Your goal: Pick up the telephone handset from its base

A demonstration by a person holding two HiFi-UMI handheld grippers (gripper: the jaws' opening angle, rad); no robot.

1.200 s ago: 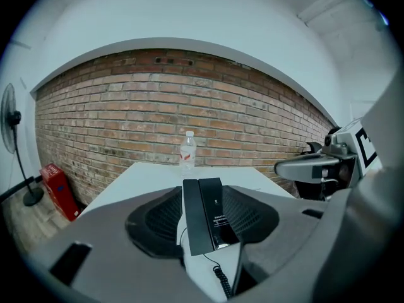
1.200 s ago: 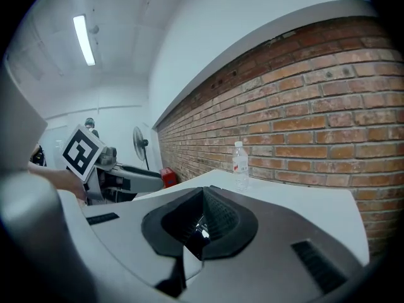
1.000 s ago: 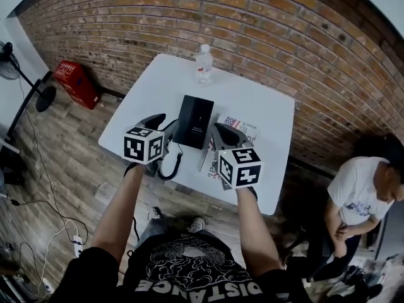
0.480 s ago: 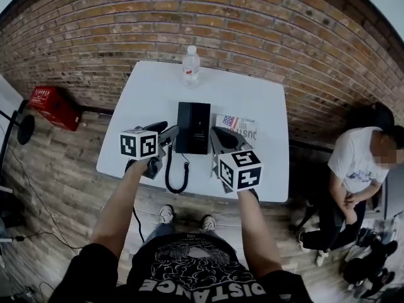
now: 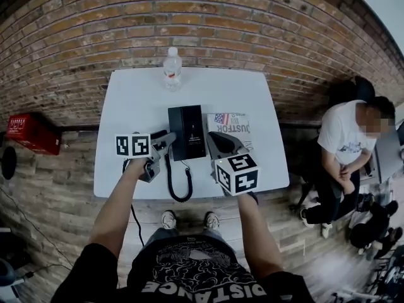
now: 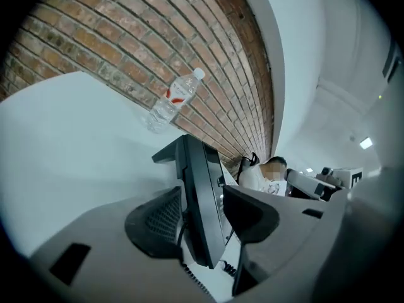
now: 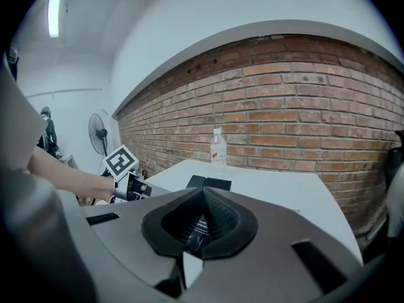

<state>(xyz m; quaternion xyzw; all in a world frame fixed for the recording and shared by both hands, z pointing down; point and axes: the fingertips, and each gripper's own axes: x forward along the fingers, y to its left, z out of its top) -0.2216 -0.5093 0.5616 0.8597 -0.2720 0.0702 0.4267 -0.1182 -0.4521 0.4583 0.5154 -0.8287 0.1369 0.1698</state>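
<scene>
The left gripper fingers are pinching the black handset edge-on, one pad against each flat side. This is happening at the left edge of the base. Whether the handset is sitting in its cradle or raised off it cannot be told. The cord is looping down from there toward the near edge of the table, lying wholly on the top.

The right gripper is hovering just right of the base, its fingers pressing together on nothing. It is hanging close to a paper lying flat beside the base.

Bare white top is lying open left of the handset and behind the base, up to a bottle standing near the far edge. A brick wall is running just behind that edge. A person is sitting off the table's right side, well apart from both grippers.
</scene>
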